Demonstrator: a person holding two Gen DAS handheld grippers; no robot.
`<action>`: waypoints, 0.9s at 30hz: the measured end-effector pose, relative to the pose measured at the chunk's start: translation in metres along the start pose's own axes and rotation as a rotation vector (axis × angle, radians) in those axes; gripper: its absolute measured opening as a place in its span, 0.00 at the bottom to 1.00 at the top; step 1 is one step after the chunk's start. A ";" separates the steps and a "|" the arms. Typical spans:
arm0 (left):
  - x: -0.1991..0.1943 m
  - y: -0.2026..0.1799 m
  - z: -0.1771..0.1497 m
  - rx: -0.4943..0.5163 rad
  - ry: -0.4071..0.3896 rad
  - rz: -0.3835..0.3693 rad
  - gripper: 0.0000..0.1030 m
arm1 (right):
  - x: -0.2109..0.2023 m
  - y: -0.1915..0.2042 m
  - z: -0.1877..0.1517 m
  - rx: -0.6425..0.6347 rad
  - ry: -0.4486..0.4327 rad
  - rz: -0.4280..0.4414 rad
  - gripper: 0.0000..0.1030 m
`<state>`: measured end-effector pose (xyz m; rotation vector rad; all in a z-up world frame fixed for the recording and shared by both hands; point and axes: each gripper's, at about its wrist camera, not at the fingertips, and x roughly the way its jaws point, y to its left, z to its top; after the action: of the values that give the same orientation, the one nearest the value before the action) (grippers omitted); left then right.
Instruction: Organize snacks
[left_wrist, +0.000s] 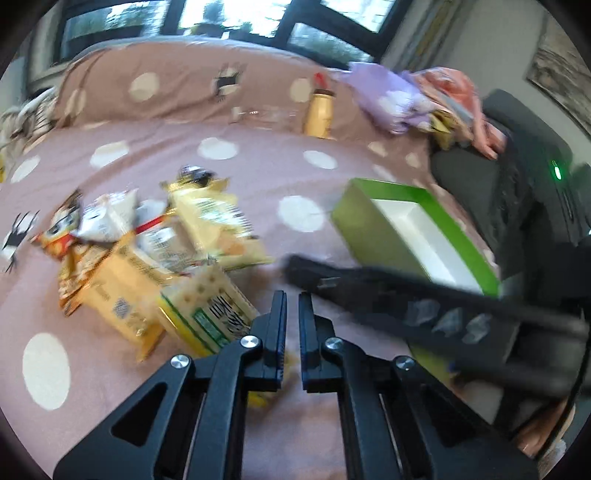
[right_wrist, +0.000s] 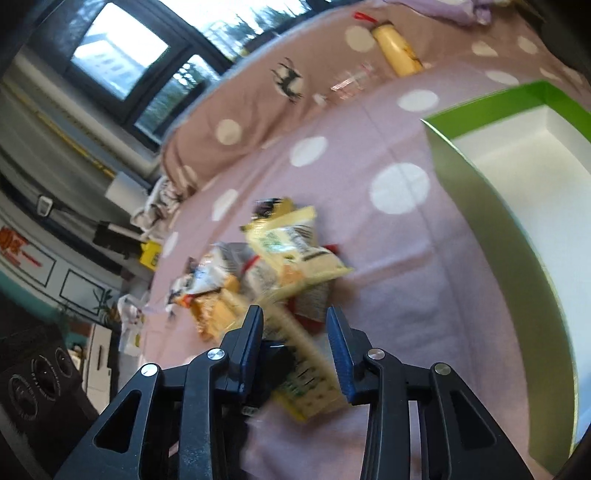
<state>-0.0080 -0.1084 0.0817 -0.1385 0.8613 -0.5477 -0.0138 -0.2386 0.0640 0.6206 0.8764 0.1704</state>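
Observation:
A yellow-green snack pack (left_wrist: 201, 312) (right_wrist: 308, 373) is raised a little above the pink dotted bed. My right gripper (right_wrist: 295, 314) is shut on it, the pack lying slantwise between the blue pads. My left gripper (left_wrist: 292, 295) is shut to a narrow slit, with a sliver of yellow wrapper showing low between its fingers. The right tool's black finger (left_wrist: 369, 288) crosses in front of it. A loose pile of snack bags (left_wrist: 147, 236) (right_wrist: 280, 251) lies just beyond. The green box (left_wrist: 373, 236) (right_wrist: 480, 206) with a white inside stands open to the right.
A yellow bottle (left_wrist: 319, 112) (right_wrist: 397, 51) leans on the dotted pillow at the back. Purple and orange bags (left_wrist: 391, 96) sit at the far right corner. A dark seat (left_wrist: 517, 177) borders the bed on the right. Both views are motion-blurred.

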 end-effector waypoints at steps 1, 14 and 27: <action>0.001 0.006 0.000 -0.016 0.000 0.021 0.07 | 0.000 -0.005 0.001 0.016 0.006 0.001 0.38; -0.004 0.033 -0.017 -0.142 0.076 0.099 0.38 | 0.053 0.000 -0.005 0.002 0.198 0.053 0.63; 0.007 0.040 -0.024 -0.135 0.086 0.097 0.33 | 0.070 0.005 -0.020 -0.013 0.255 0.077 0.62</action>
<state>-0.0068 -0.0754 0.0481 -0.1964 0.9843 -0.4074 0.0165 -0.1991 0.0108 0.6297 1.0970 0.3302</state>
